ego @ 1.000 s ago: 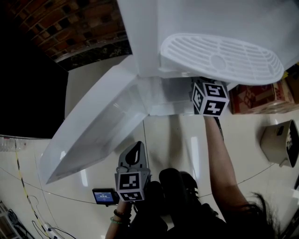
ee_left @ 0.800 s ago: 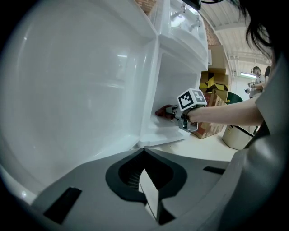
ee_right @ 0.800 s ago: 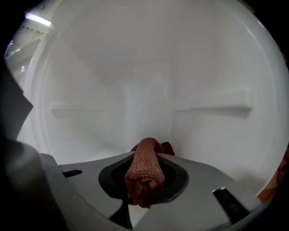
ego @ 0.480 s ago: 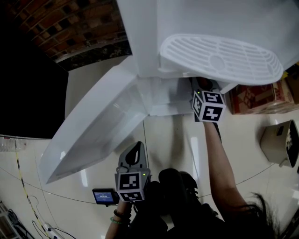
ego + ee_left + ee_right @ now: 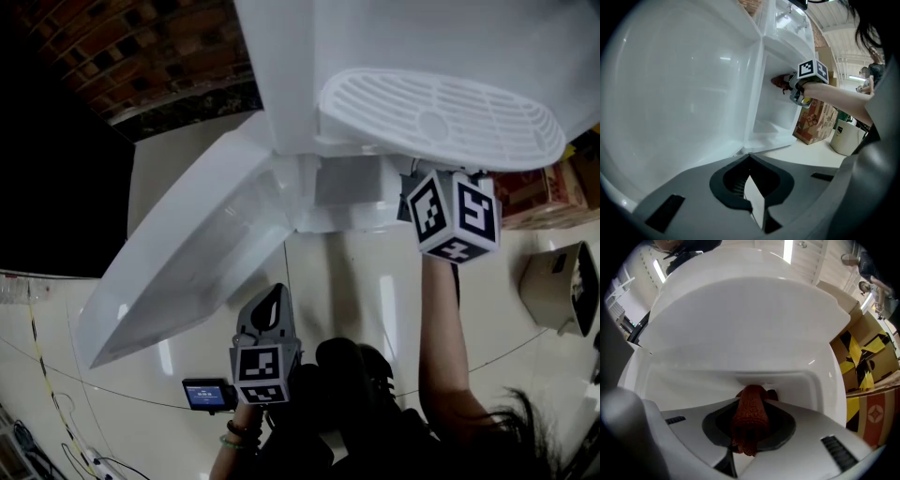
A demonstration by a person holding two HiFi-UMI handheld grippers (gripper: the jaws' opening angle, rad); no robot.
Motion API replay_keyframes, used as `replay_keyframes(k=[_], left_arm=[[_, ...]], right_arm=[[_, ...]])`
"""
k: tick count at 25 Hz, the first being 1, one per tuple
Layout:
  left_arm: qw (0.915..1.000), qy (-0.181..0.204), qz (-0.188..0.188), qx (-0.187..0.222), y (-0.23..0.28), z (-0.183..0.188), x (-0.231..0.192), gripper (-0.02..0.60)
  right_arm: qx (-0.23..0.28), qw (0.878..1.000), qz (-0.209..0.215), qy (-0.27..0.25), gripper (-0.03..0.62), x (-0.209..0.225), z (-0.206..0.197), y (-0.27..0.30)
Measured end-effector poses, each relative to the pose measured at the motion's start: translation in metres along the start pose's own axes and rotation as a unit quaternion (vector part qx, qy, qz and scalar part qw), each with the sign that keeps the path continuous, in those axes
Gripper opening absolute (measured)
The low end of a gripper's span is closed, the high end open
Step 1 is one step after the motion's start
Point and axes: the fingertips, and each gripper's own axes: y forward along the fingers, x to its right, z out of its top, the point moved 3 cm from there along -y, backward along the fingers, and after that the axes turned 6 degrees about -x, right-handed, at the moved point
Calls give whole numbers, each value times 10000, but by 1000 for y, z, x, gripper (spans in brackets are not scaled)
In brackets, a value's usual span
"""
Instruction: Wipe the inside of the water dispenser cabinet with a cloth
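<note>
Nearest the person, the left tongs are hanging low beside the open door, clenched on nothing. Farther out, the right tongs are reaching into the cabinet beneath the drip tray, gripping the red-brown cloth. The cloth is lying lengthwise along the tongs' axis, its tip pointing straight ahead at the white inner wall, so the right hand is the nearer one for wiping.
</note>
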Motion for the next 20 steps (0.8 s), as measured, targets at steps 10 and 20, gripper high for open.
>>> replay_keyframes(k=[10,20], left_arm=[[10000,-34,33,9,-1,0,-3,2],[10000,-22,13,8,-1,0,-1,2]], right_arm=[[-1219,9922,-221,116,72,8,-98,-4],[-2109,9774,-64,-118,72,11,-168,-28]])
